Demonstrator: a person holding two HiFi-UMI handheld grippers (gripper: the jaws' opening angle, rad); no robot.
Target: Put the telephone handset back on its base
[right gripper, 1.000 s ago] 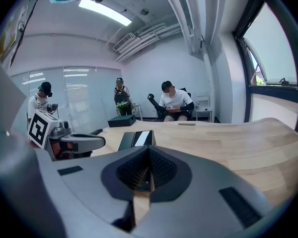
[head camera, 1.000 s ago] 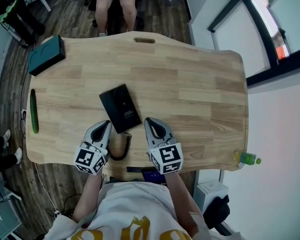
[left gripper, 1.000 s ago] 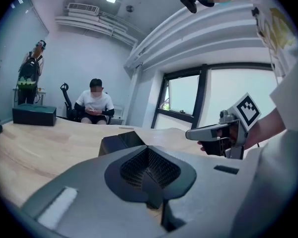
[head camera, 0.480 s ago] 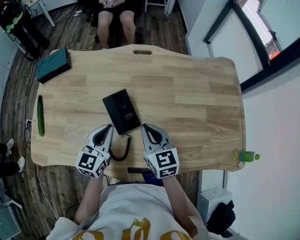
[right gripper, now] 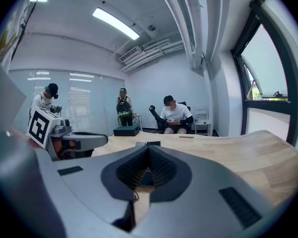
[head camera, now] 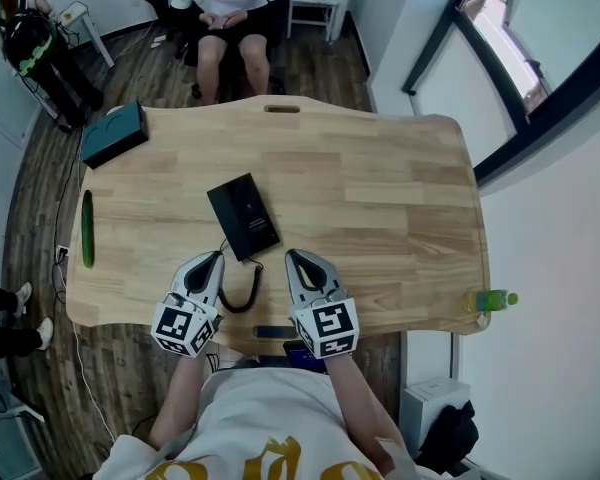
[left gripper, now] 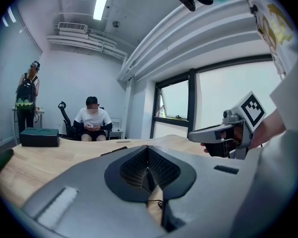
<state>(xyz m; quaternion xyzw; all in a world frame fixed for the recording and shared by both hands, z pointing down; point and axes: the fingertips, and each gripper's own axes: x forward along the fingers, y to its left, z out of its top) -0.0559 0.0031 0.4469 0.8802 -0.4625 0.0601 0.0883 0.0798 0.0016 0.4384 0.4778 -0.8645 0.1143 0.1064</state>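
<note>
telephone [head camera: 243,216]: parts too small to tell | cord [head camera: 252,283]: near end hidden by left hand-held gripper [head camera: 215,259]

Black telephone [head camera: 243,216], pale wood-grain table [head camera: 380,198], green bottle [head camera: 488,300]

Wooden table [head camera: 380,198]: black telephone [head camera: 243,216], coiled cord [head camera: 253,283], dark box [head camera: 113,134], green stick [head camera: 87,228].

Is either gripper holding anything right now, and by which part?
Nothing is held. The left gripper and right gripper both have jaws shut and empty; the black telephone lies apart from both.
</note>
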